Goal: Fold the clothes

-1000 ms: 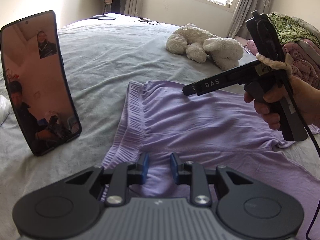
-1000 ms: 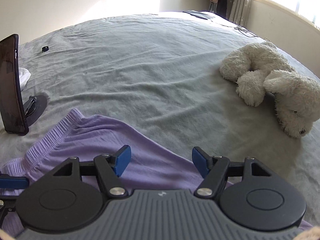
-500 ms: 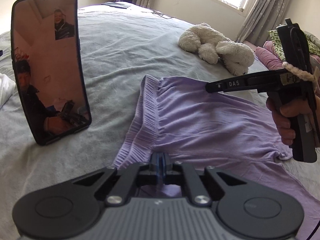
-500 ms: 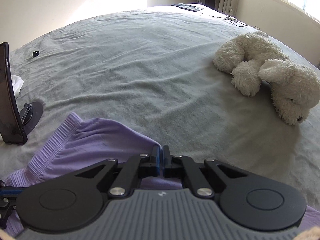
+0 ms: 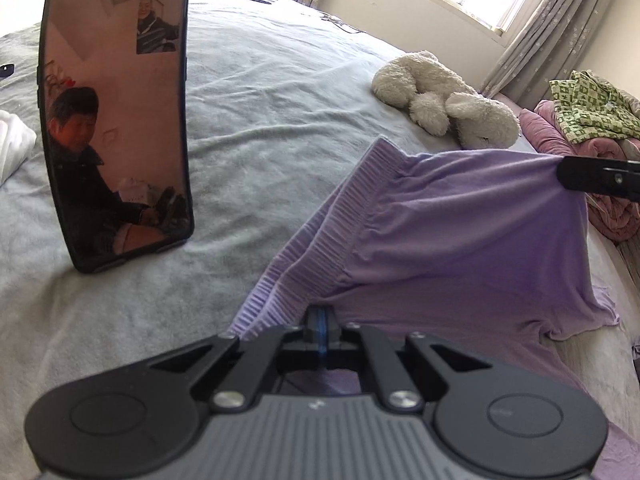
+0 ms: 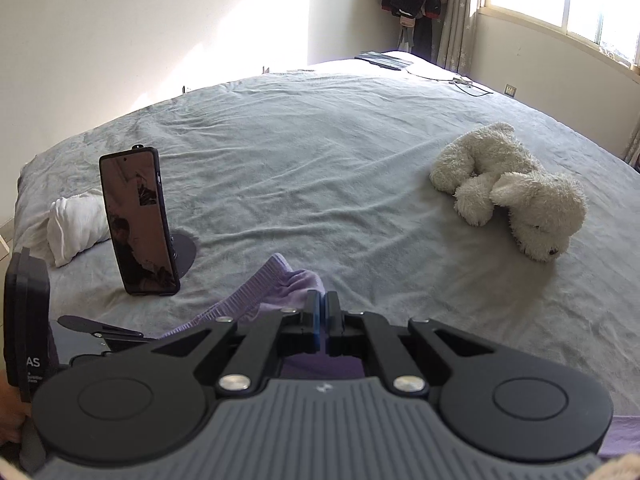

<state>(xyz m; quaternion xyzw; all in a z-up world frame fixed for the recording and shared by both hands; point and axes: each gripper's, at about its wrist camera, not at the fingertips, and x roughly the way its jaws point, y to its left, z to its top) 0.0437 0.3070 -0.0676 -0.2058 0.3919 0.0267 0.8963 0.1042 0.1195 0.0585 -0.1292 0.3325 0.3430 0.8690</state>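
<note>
Home bedroom: bed (image 6: 320, 140), plush toy (image 6: 512, 188)

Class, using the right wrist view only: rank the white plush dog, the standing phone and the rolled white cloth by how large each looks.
1. White plush dog, clearly largest.
2. Standing phone.
3. Rolled white cloth, partly hidden behind the phone, so this last placing is unsure.

Wide bare stretch of grey bedspread (image 6: 320, 152) ahead, upright phone (image 6: 138, 224) on its round stand (image 6: 185, 250) to the left, rolled white cloth (image 6: 76, 224) just behind it, white plush dog (image 6: 516, 192) to the right, clear lane between phone and plush dog.
</note>
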